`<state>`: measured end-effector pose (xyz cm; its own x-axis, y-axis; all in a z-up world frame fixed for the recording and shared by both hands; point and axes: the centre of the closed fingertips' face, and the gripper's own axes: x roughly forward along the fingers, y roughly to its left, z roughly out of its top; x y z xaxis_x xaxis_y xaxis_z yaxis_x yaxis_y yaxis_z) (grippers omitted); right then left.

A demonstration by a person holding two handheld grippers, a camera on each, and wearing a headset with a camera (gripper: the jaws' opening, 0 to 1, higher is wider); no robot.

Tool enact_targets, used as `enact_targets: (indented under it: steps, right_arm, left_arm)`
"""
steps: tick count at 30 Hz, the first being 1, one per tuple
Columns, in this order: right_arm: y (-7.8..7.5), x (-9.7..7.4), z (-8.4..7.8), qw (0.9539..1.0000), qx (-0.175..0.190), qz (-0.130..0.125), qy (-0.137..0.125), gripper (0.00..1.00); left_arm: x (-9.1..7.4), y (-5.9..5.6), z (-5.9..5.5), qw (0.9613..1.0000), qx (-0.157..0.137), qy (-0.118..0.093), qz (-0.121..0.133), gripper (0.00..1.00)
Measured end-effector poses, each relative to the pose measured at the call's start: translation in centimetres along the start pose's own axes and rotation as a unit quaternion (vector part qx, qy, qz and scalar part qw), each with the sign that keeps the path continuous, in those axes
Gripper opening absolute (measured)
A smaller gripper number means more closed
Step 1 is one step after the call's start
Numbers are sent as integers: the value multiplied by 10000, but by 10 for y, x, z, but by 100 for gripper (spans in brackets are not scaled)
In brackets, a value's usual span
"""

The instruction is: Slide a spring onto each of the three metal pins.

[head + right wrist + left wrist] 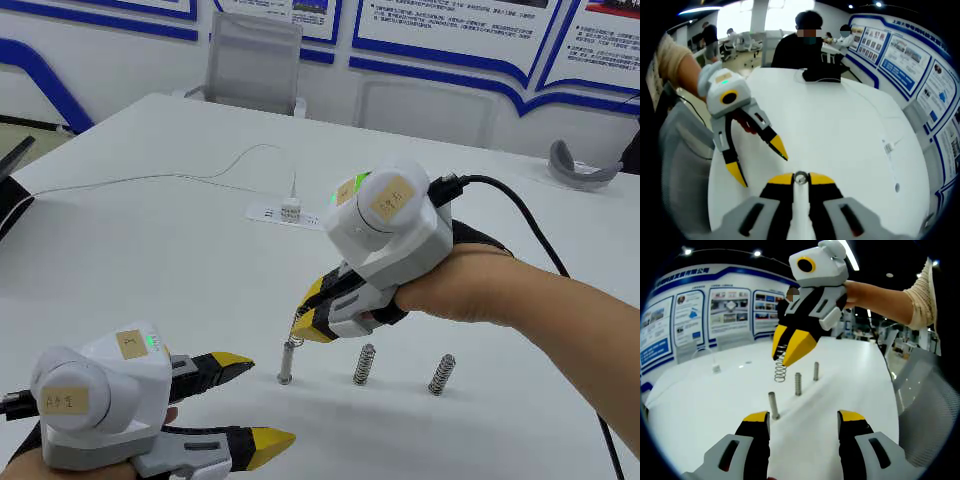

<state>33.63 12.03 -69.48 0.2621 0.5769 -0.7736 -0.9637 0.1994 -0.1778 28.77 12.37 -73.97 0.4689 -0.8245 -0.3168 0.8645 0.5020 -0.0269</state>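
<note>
Centre frame, the right gripper [308, 322] pinches a spring [780, 368] just above the bare pin [287, 362]. Lower left, the left gripper [270, 398] gapes wide over open white table [150, 260].

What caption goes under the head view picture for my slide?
Right gripper holds a spring over the one bare pin while the open left gripper waits nearby.
</note>
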Motion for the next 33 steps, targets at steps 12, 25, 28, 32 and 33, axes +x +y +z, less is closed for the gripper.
enact_targets:
  steps: [12, 25, 28, 32, 33]
  right_arm:
    - [-8, 15, -5, 9999, 137, -12, 45, 12]
    - [-9, 26, -13, 9996, 210, 40, 183, 12]
    - [-9, 28, -13, 9995, 247, 63, 182, 12]
    - [-9, 31, -15, 9994, 260, 79, 227, 12]
    - [-9, 32, -15, 9993, 273, 83, 227, 12]
  left_arm:
    - [1, 1, -2, 10000, -46, 25, 36, 58]
    - [-1, 2, -3, 9999, -109, -8, 62, 57]
    - [-1, 4, -4, 9999, -128, -18, 74, 57]
    - [-1, 4, -5, 9999, -143, -20, 73, 57]
    - [-1, 4, -5, 9999, -143, -21, 73, 57]
